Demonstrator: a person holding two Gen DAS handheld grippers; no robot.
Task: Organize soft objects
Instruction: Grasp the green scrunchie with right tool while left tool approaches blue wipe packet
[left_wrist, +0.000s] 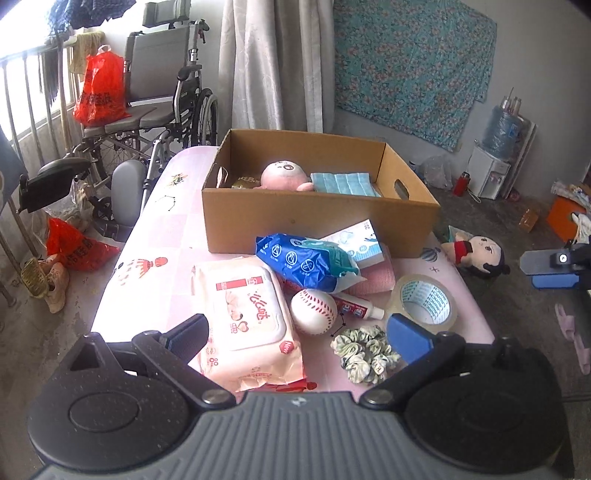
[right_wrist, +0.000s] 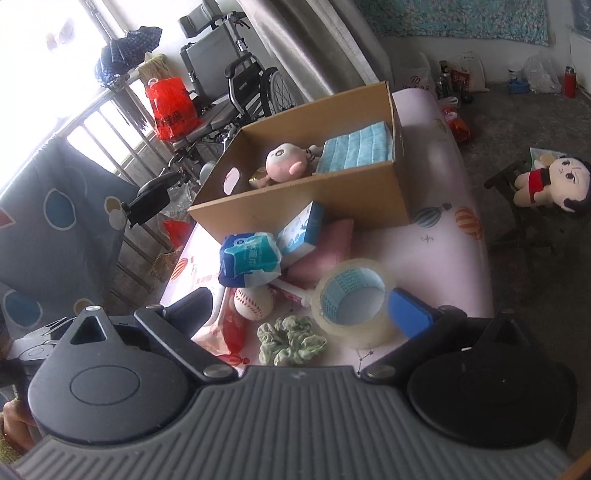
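Left wrist view shows both grippers' fingers spread apart, empty, over the pink surface (left_wrist: 147, 236). Pink plush (left_wrist: 282, 175) and blue towel (left_wrist: 343, 183) lie inside the cardboard box (left_wrist: 317, 218); a scrunchie (left_wrist: 364, 352) waits nearby.

Pink towel (left_wrist: 373, 278) largely under packets

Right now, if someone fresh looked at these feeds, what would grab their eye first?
Probably the open cardboard box at the table's far side, with a pink plush doll and a folded blue cloth inside. Then the clutter in front of it: wet wipes pack, baseball, tape roll, green scrunchie.
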